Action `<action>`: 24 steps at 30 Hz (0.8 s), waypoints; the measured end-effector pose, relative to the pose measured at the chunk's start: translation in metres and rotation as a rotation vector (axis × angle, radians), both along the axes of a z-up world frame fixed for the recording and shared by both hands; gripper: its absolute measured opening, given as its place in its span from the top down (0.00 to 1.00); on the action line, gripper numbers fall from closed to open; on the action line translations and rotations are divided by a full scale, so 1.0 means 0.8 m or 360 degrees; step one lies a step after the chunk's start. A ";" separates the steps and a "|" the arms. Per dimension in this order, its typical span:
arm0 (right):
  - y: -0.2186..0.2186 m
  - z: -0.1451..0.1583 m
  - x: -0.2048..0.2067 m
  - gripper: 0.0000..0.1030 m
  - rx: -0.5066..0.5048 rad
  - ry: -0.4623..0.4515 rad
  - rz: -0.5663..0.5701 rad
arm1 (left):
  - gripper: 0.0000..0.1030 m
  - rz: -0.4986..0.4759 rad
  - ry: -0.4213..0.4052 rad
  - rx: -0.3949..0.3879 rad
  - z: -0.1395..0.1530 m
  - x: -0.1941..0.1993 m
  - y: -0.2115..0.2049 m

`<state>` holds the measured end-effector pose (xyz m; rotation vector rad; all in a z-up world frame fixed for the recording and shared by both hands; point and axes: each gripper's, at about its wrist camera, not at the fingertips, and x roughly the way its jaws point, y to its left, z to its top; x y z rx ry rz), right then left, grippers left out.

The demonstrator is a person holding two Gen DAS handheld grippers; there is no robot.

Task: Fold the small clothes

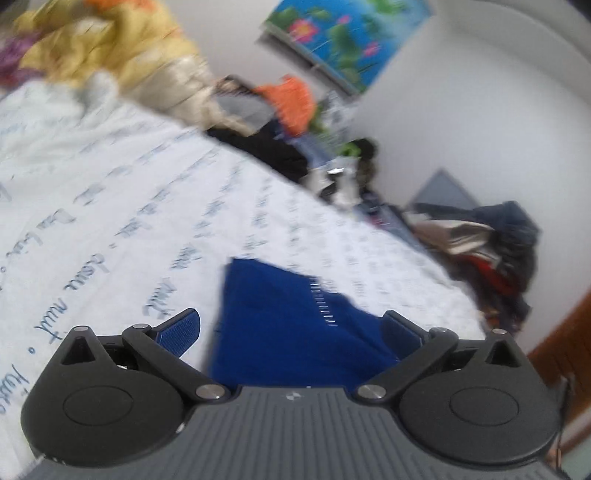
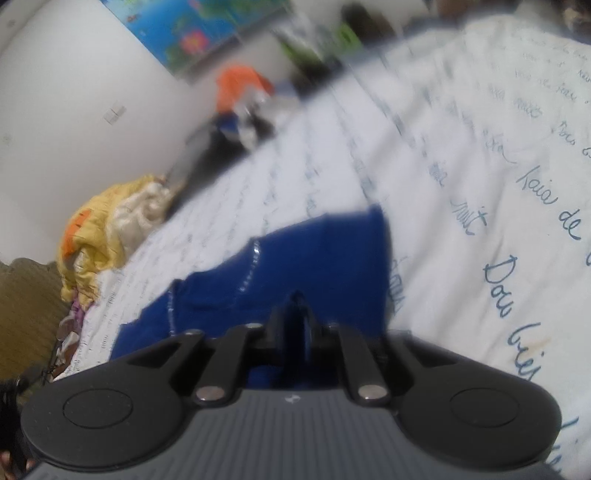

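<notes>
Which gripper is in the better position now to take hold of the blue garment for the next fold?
Probably the right gripper: its nearly closed fingers sit low over the blue garment. The left gripper is wide open, the cloth only reaching between its fingers.

White wall (image 1: 461, 110), floral poster (image 1: 343, 33), script-printed bedsheet (image 1: 147, 192)
</notes>
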<state>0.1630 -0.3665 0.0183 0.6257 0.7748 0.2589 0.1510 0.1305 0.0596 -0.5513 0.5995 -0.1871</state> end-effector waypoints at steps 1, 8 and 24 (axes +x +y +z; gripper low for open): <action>-0.001 -0.005 0.002 0.55 0.0038 0.0018 0.0000 | 0.01 0.0007 0.0040 0.0007 -0.004 0.006 0.002; 0.001 -0.017 0.030 0.79 0.0152 0.0080 -0.0010 | 0.00 -0.0045 0.0122 0.0138 -0.022 0.026 -0.014; -0.038 0.027 0.007 0.12 -0.0266 -0.0231 -0.0253 | 0.19 -0.0157 0.0350 0.0345 -0.040 0.115 -0.035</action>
